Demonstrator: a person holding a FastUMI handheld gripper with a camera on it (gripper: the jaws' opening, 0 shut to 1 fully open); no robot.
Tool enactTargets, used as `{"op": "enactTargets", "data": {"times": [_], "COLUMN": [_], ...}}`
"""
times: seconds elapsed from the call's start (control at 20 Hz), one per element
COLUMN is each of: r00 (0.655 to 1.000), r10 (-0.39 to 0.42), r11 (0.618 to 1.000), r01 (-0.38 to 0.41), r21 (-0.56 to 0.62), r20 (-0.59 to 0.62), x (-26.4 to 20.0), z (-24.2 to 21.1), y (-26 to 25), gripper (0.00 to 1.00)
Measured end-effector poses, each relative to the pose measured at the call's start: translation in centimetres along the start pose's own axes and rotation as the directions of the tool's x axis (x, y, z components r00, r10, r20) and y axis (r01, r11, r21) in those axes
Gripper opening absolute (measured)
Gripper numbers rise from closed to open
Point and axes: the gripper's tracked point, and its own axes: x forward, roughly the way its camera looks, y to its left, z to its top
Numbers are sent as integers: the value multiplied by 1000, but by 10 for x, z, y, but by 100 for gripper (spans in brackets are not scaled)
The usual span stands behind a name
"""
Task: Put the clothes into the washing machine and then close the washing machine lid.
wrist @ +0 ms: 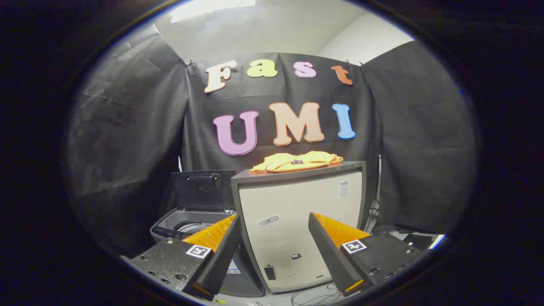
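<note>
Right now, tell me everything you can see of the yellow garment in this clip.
The yellow garment is soft cloth, loosely folded into a flat, rumpled heap with a small dark patch on its front. It lies on the dark top of the pale cabinet, toward the back wall, touching nothing else. It sits well beyond and above the gripper, whose fingers are spread open and hold nothing. The washing machine, lid raised, stands beside the cabinet, lower than the garment.
</note>
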Motion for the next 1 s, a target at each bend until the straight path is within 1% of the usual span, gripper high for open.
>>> {"op": "enactTargets", "data": {"times": [0.2, 0.35, 0.55, 0.7, 1.0], "r00": [1000, 1000, 1000, 1000, 999], "r10": [14, -6, -7, -11, -29], "r11": [1000, 999, 1000, 1000, 999], "r01": [-14, 6, 7, 11, 28], "r21": [-17, -32, -11, -17, -18], "r20": [15, 13, 4, 3, -22], "x": [-5, -6, -8, -8, 5], "z": [11, 12, 12, 14, 12], "y": [9, 4, 5, 4, 2], "gripper": [96, 96, 96, 96, 96]}}
